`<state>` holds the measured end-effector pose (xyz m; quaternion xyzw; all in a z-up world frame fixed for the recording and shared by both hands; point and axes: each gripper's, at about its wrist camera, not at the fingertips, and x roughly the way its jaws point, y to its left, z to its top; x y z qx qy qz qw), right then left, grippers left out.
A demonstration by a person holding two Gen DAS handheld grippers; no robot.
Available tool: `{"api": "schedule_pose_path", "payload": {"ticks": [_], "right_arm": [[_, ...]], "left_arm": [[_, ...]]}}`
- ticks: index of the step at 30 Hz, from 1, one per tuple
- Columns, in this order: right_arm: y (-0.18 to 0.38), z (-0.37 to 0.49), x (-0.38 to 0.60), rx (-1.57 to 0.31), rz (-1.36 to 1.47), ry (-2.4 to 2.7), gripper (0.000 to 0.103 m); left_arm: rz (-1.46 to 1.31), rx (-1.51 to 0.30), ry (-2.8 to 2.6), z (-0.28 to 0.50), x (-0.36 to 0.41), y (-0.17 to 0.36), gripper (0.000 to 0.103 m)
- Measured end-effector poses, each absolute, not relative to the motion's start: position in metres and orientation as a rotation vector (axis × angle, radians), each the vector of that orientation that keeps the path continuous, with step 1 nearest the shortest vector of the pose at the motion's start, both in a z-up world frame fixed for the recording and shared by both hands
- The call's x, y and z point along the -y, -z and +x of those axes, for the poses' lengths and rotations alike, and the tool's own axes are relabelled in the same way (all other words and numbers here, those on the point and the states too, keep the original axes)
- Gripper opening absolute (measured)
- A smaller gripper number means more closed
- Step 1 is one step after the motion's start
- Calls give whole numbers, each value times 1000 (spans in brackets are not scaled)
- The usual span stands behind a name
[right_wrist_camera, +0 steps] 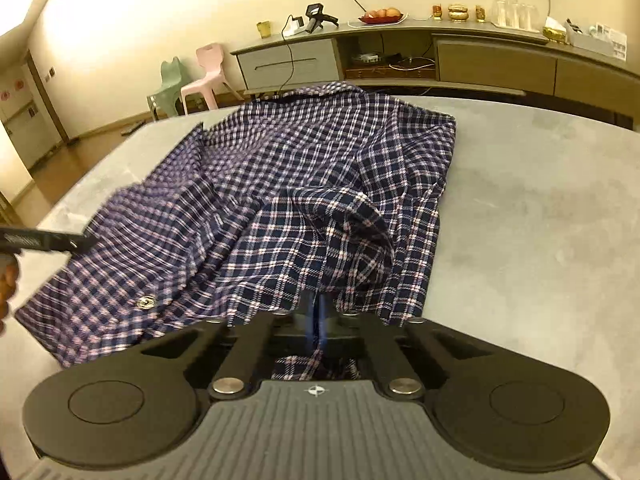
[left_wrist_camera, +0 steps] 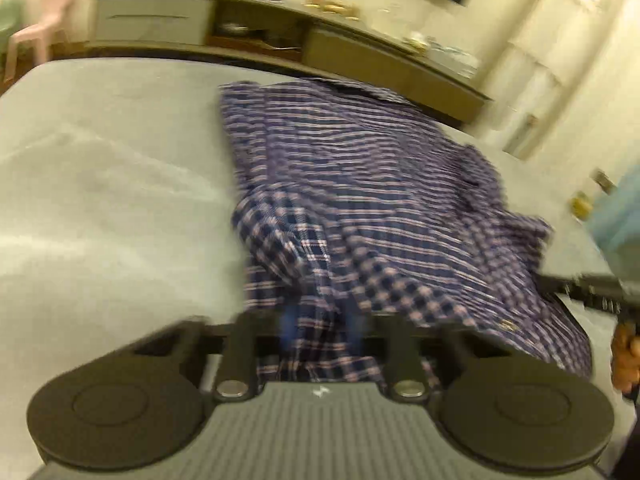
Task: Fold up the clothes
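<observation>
A navy and pink plaid shirt (left_wrist_camera: pixel 360 184) lies rumpled on the grey table (left_wrist_camera: pixel 100 200). My left gripper (left_wrist_camera: pixel 322 316) is at the shirt's near hem, and cloth bunches between its blue pads and tents up from them; this view is blurred. In the right wrist view the same shirt (right_wrist_camera: pixel 280 184) spreads toward the far edge. My right gripper (right_wrist_camera: pixel 318 312) has its blue pads pressed together on a fold of the hem, with fabric hanging below them. Each gripper shows at the edge of the other's view: the right one (left_wrist_camera: pixel 592 288), the left one (right_wrist_camera: pixel 44 240).
A long sideboard (right_wrist_camera: pixel 440 52) stands behind the table with a fruit dish, glasses and small items. A pink chair (right_wrist_camera: pixel 208 76) and a green chair (right_wrist_camera: pixel 170 84) sit at the back left. The person's hand (left_wrist_camera: pixel 624 352) holds the right gripper. Bare table (right_wrist_camera: pixel 540 220) lies right of the shirt.
</observation>
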<state>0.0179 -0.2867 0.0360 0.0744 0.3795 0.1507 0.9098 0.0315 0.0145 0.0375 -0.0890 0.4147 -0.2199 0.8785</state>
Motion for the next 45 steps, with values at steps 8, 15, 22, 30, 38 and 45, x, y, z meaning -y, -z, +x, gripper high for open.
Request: {"api": "schedule_pose_path", "payload": {"ticks": [8,15,22,30,38,45], "right_arm": [[-47,10,314,-790,164,-217,1],[-49,-5,263,-754,41,-403,5],[-32,-33,250,-844,-229,-458,4],[-60,-20,261,-802,-120,-465,5],[-49,55,259,-696,-58,-293,13],[-24,62,317,-819,253,-243,44]], "left_arm": [[-218,-840,321,37,-34,-41,20],[7,-706,442,-22,21,-76,30],[136,-836,563,-47,51,-24,31],[93,-663,593,-55,42,-67,33],[146,-854,449,-8,29,-26,33],[106,-826,465,-13,20,-43,33]]}}
